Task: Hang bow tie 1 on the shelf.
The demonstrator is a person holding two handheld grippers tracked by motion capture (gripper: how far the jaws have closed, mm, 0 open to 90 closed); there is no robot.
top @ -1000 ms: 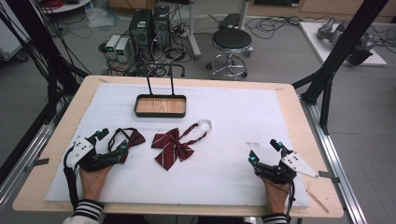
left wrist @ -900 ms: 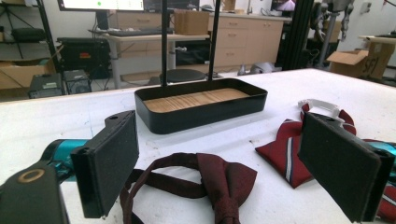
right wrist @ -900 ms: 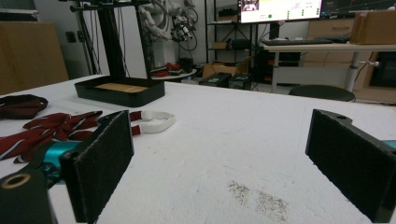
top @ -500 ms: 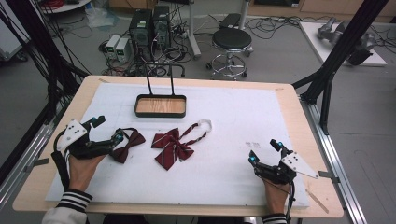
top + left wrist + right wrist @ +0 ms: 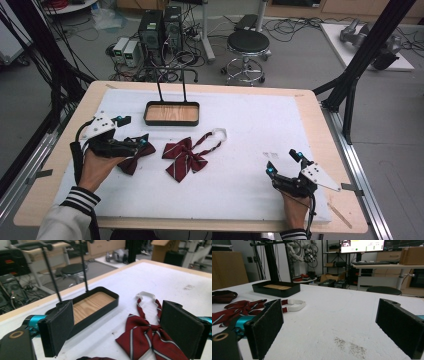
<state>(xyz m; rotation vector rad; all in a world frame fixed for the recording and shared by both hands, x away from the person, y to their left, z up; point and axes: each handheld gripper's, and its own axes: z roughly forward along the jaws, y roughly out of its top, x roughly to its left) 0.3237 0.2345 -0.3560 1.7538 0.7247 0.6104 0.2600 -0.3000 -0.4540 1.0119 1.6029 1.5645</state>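
A red striped bow tie [image 5: 184, 156] with a white neck strap [image 5: 219, 132] lies in the middle of the white mat. A darker maroon bow tie [image 5: 135, 156] lies to its left. My left gripper [image 5: 132, 131] is open and points right, with one finger above the maroon bow's upper edge. In the left gripper view the open left gripper [image 5: 120, 327] frames the striped bow tie [image 5: 147, 336] and a sliver of the maroon bow [image 5: 92, 358]. My right gripper [image 5: 282, 163] rests open near the front right. The open right gripper [image 5: 329, 325] has bare mat between its pads.
A black tray with a wooden floor [image 5: 171, 113] and two upright black rods [image 5: 171, 84] stands at the back centre of the white mat [image 5: 260, 120]. The tray [image 5: 110, 303] is close ahead of the left gripper. The wooden table rim [image 5: 320, 115] borders the mat.
My left gripper has drawn back left off the maroon bow tie and turned to point right. The right gripper and both bow ties have stayed still.
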